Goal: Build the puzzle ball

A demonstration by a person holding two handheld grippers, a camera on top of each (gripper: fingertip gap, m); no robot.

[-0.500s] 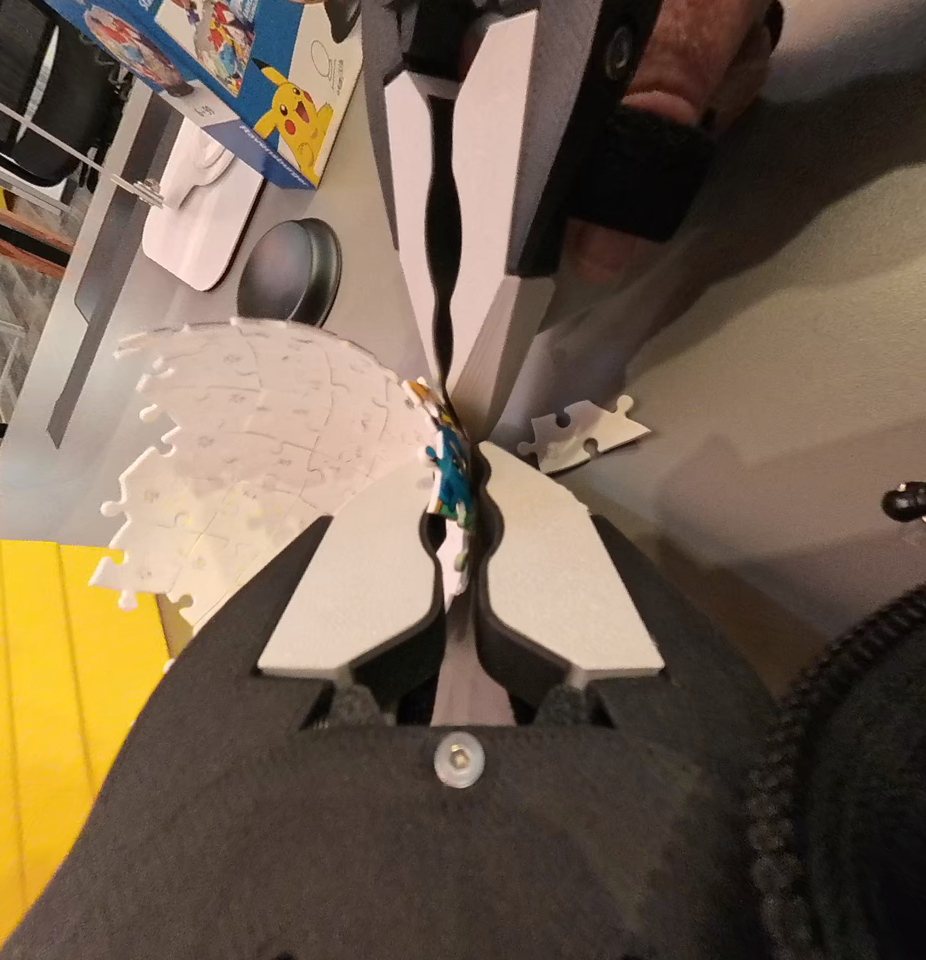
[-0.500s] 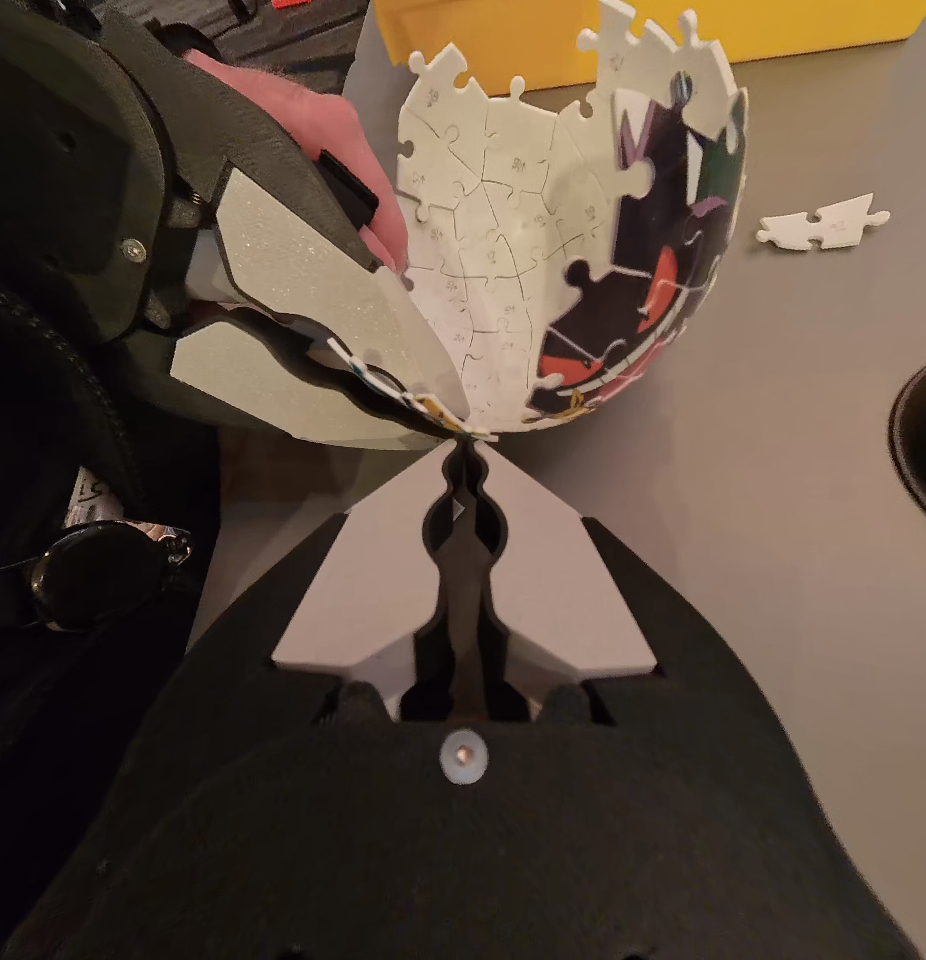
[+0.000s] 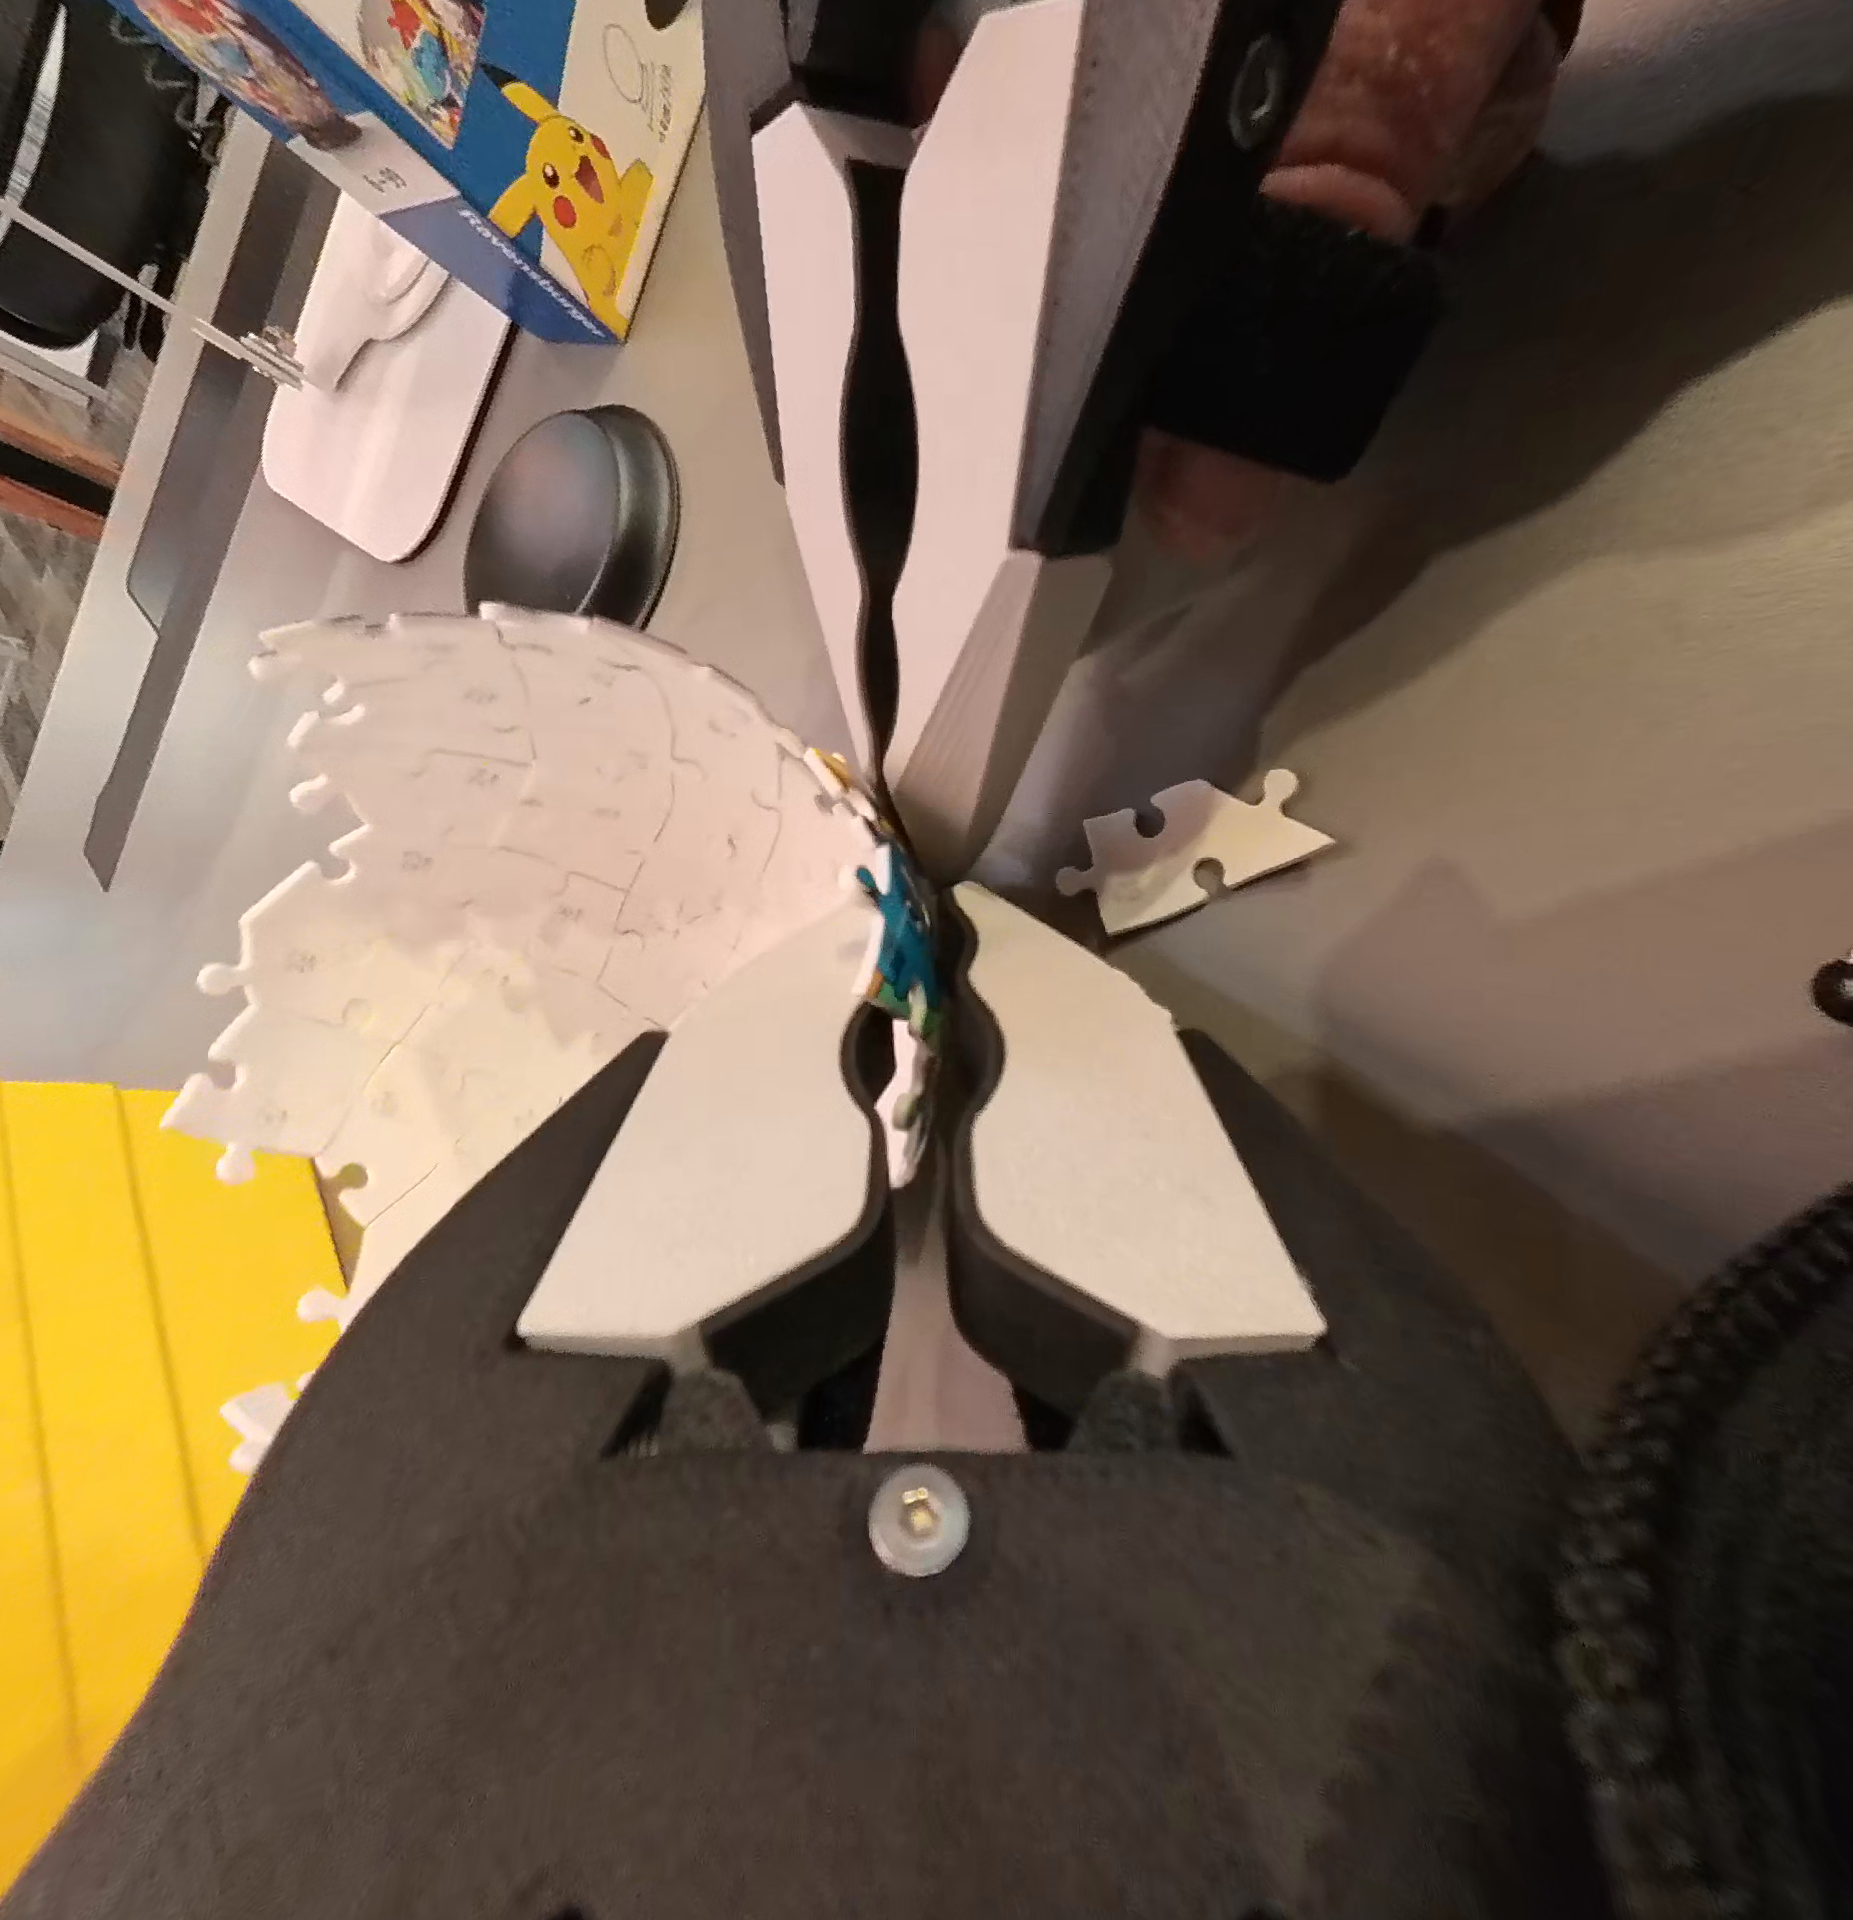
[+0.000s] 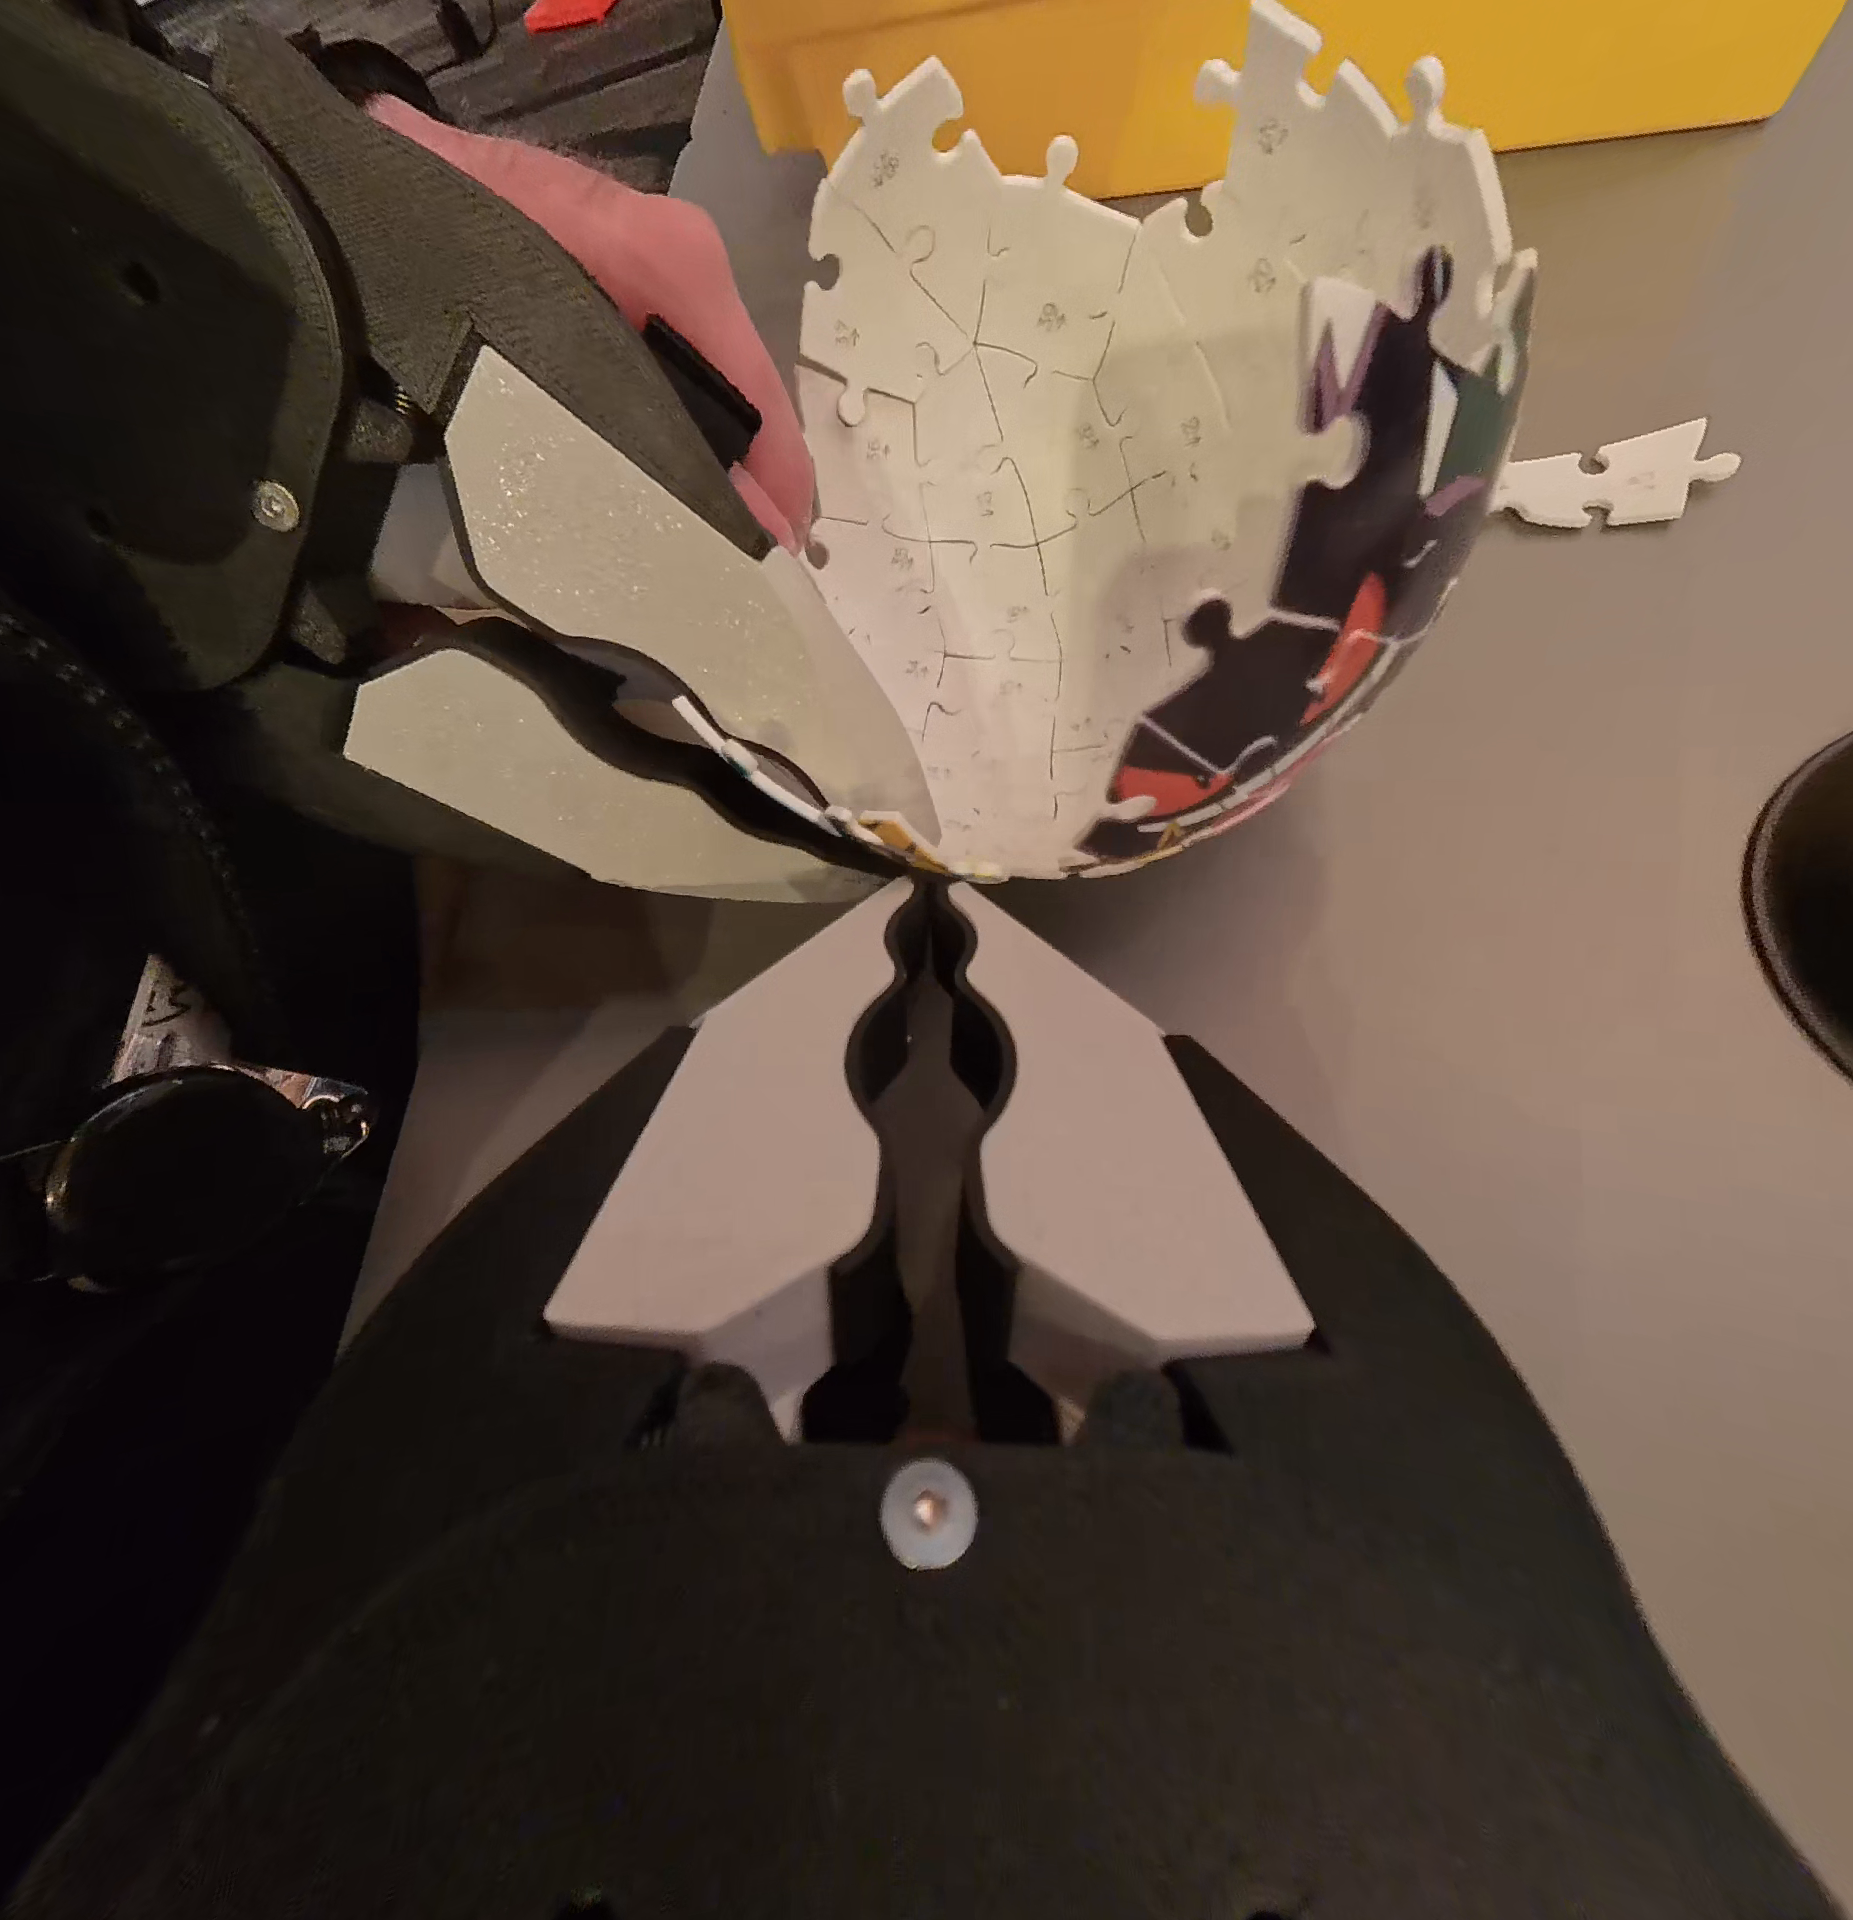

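— While you look along your left gripper (image 3: 927,914), what do its fingers have?

— Your left gripper's fingers are clenched on the rim of the half-built puzzle ball (image 3: 548,873); a strip of its printed edge, blue and yellow, is pinched between them. From that view the shell fans out to the left, white inner side up, with knobbed edges overhanging the yellow bin (image 3: 80,1351).

— And your right gripper (image 4: 930,899)?

— Its fingers are pressed together, tips touching the bottom edge of the puzzle ball, right beside where the left gripper bites. Whether a piece sits between them, you cannot tell; the slit between the tips is dark and narrow.

— Where does the puzzle ball sit?

— Held up above the grey worktop (image 4: 1524,1143) between your two grippers, open side towards the right wrist camera. You see its white numbered inside, and on the right a patch of the printed outside in black, red and purple.

— Anything else lying about?

— A loose pair of joined pieces (image 4: 1618,483), white side up, lies on the worktop just behind the shell. A black round dish (image 3: 579,520) stands farther back, near a white board (image 3: 382,384) and the puzzle box (image 3: 465,156) with a yellow cartoon figure. A person's hand (image 4: 641,301) grips the left tool.
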